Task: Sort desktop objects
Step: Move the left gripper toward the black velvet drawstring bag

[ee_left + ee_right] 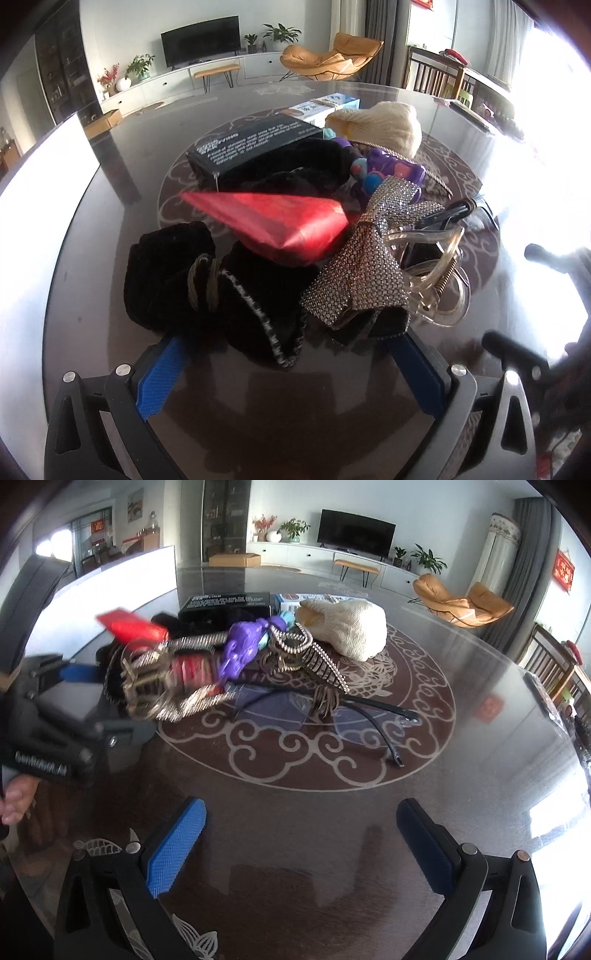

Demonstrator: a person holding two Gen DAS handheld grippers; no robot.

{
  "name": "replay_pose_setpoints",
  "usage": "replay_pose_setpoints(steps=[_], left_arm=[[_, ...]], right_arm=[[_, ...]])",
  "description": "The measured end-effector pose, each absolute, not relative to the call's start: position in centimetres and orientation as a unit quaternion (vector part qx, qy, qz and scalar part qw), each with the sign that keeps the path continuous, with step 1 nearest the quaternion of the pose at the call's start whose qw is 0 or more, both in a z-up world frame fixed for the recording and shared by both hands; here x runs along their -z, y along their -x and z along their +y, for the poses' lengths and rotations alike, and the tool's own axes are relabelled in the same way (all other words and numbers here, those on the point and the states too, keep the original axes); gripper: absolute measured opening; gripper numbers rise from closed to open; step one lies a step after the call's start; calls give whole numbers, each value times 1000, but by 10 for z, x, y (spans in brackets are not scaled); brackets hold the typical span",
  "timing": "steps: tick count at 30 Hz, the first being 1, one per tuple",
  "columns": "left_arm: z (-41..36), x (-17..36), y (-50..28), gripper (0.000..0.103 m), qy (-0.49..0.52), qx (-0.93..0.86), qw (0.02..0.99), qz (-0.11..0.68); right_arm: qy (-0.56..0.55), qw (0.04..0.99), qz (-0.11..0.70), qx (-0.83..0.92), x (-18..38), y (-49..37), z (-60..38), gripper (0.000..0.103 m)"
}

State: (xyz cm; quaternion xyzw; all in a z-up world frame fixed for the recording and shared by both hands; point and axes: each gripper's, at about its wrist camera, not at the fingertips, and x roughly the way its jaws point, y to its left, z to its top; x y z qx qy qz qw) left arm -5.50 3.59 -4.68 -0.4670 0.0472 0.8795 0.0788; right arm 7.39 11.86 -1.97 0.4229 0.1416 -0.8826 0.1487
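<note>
A pile of small objects lies on the dark round table (110, 240). In the left wrist view my left gripper (291, 354) is open, its blue fingers on either side of a black velvet scrunchie (192, 280). Behind it lie a red packet (280, 225), a rhinestone bow (365, 273), a clear hair claw (439, 273), a purple toy (388, 173), a black box (251, 147) and a cream knit hat (380, 125). In the right wrist view my right gripper (299, 834) is open and empty, short of the glasses (332, 716). The left gripper (81, 675) shows at the left.
A white board (122, 579) stands at the table's left edge. A blue-and-white carton (325, 105) lies behind the black box. A rhinestone headband (325, 661) lies by the cream knit hat (347, 627). Chairs stand beyond the table at right.
</note>
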Motion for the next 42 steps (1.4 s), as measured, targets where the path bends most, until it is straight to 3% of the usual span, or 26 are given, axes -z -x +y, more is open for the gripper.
replay_pose_setpoints(steps=[42], left_arm=[[20,45,54,103,457,-886,66,36]], right_arm=[[-439,163,110,877,22,-64,127,103]])
